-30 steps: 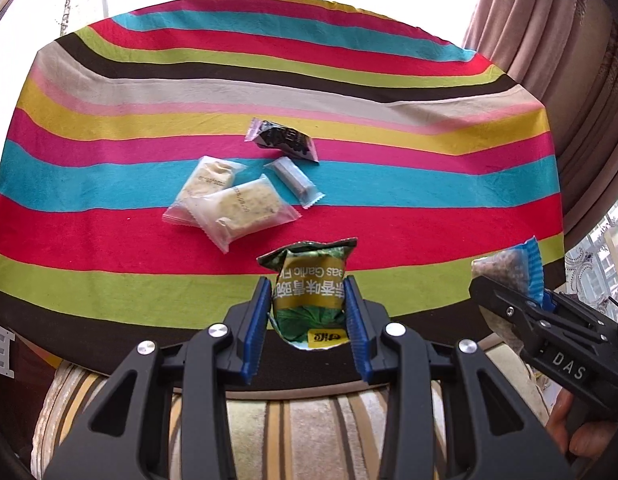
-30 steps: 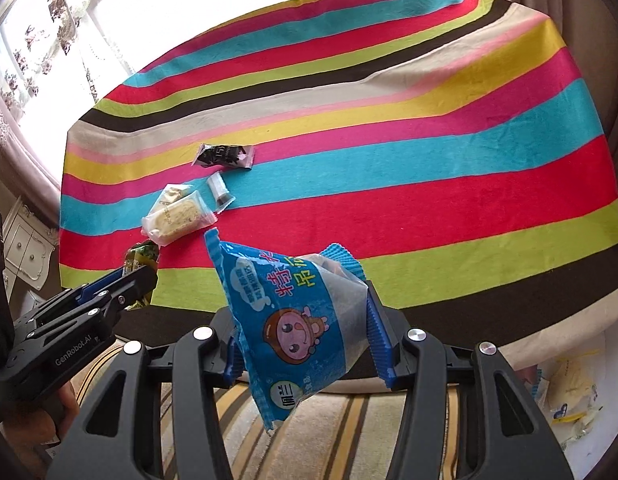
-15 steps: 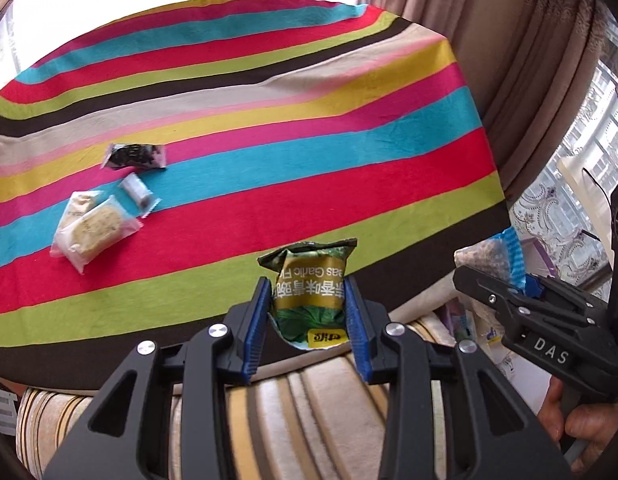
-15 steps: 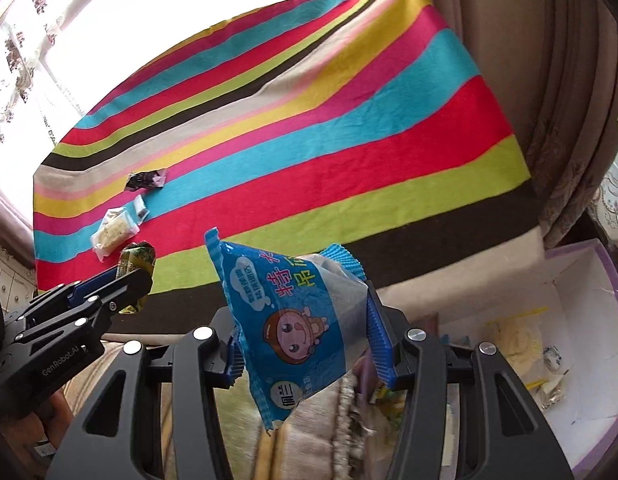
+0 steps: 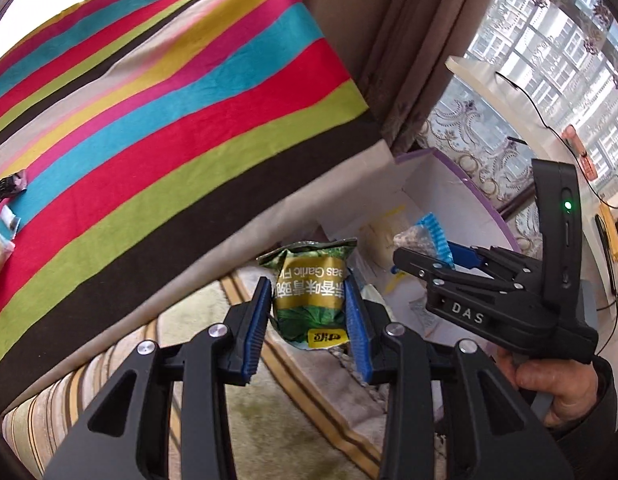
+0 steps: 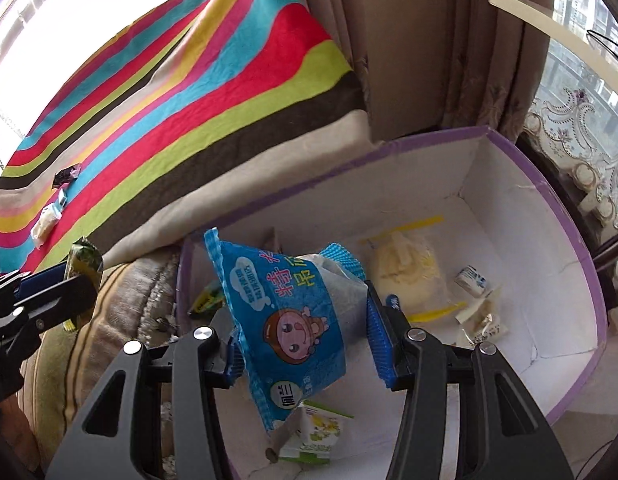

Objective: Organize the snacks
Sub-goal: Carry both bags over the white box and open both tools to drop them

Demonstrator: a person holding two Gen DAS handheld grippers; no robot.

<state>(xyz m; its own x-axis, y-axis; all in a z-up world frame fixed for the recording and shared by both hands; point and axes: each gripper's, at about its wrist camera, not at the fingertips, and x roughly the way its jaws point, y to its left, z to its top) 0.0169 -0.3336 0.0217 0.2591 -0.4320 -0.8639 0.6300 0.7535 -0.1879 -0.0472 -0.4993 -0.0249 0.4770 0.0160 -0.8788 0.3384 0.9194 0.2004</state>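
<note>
Snacks swung off striped table to box (image 6: 549,208): left gripper (image 5: 309,312) clamps green packet (image 5: 309,300), right gripper (image 6: 305,332) clamps blue packet (image 6: 285,308); drop next.

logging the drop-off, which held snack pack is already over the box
The blue cartoon pack in the right gripper; the green garlic pack is short of the purple-rimmed box.

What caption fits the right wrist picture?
Right gripper holds blue snack bag over the purple-rimmed box.

White box (image 6: 509,184) open-topped, snacks scattered on floor, right half mostly bare, tablecloth edge (image 6: 269,160) beside
</note>
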